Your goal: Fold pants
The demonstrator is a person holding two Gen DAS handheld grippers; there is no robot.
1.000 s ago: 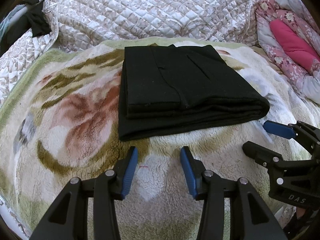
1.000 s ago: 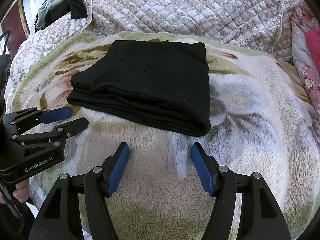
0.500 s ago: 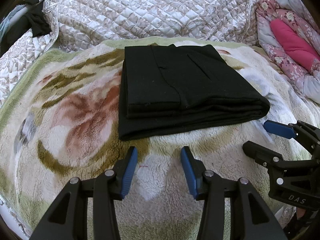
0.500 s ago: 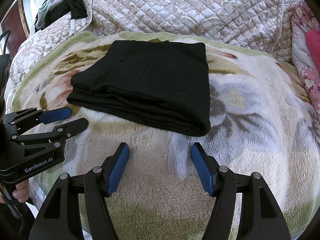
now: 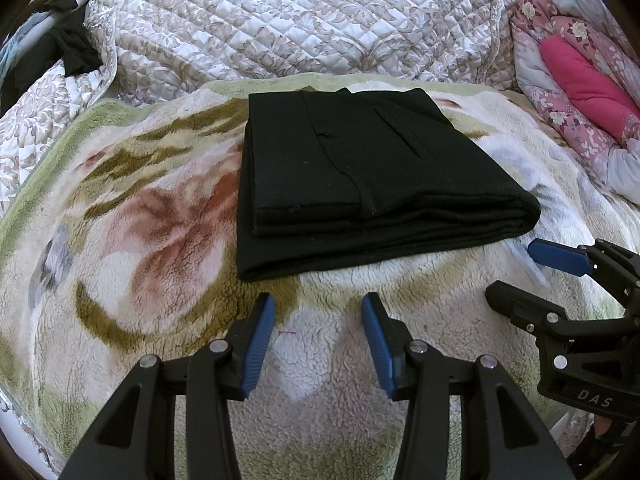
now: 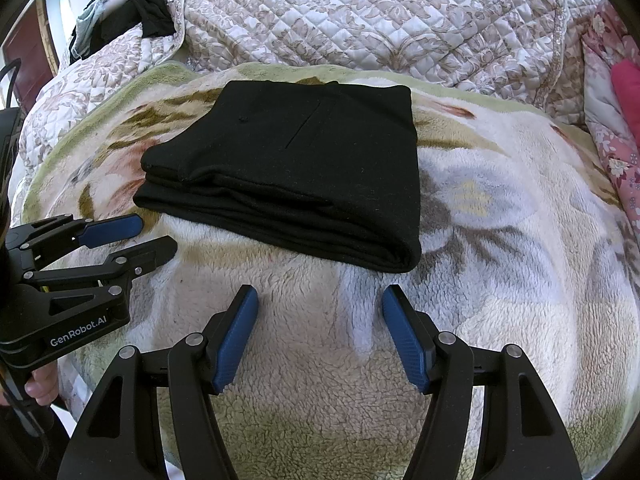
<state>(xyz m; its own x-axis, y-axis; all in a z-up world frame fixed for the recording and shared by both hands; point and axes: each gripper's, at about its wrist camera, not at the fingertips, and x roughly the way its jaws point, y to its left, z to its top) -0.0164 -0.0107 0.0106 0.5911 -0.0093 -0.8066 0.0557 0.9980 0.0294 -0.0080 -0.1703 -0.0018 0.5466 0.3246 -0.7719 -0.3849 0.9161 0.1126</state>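
The black pants (image 5: 360, 176) lie folded in a flat, layered rectangle on the fleece flowered blanket (image 5: 132, 240); they also show in the right wrist view (image 6: 304, 172). My left gripper (image 5: 318, 308) is open and empty, just short of the fold's near edge. My right gripper (image 6: 318, 300) is open and empty, near the fold's near right corner. Each gripper shows in the other's view: the right gripper (image 5: 516, 272) at the right, the left gripper (image 6: 156, 234) at the left, both apart from the pants.
A quilted beige bedspread (image 5: 304, 20) rises behind the blanket. A pink flowered quilt (image 5: 576, 80) is bunched at the right. Dark clothes (image 6: 132, 12) hang at the far left. The blanket's near edge drops off close below the grippers.
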